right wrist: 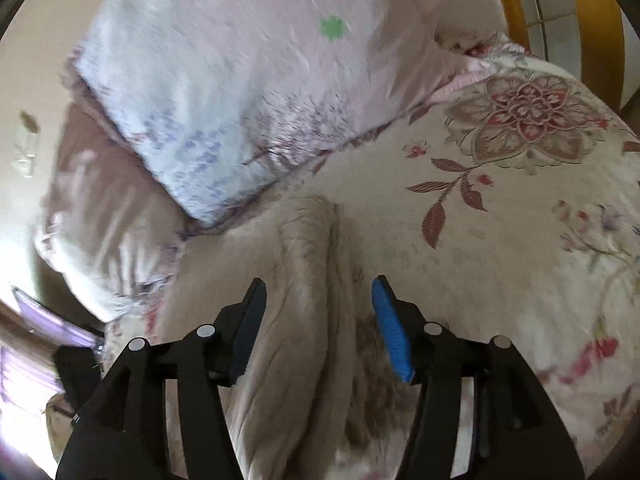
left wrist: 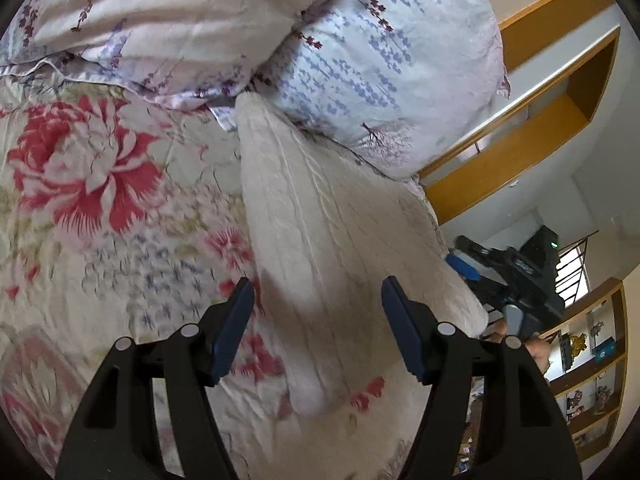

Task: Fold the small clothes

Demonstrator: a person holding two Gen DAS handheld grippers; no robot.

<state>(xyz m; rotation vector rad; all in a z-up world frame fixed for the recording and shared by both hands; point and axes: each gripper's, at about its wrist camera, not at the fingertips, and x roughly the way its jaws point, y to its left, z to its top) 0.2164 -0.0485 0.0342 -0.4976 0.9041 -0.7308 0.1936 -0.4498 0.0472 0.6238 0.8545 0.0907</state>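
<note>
The left gripper (left wrist: 318, 294) and right gripper (right wrist: 319, 292) are both standing wide, holding nothing. A cream, ribbed knit garment (left wrist: 320, 216) is lying folded long and narrow beneath them on the floral bedspread (left wrist: 100, 200), reaching toward the pillow (left wrist: 380, 60).

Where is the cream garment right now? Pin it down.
In both wrist views the cream garment lies lengthwise on the floral bedspread, its far end touching the lavender-print pillow, its near end under both open tools.
</note>
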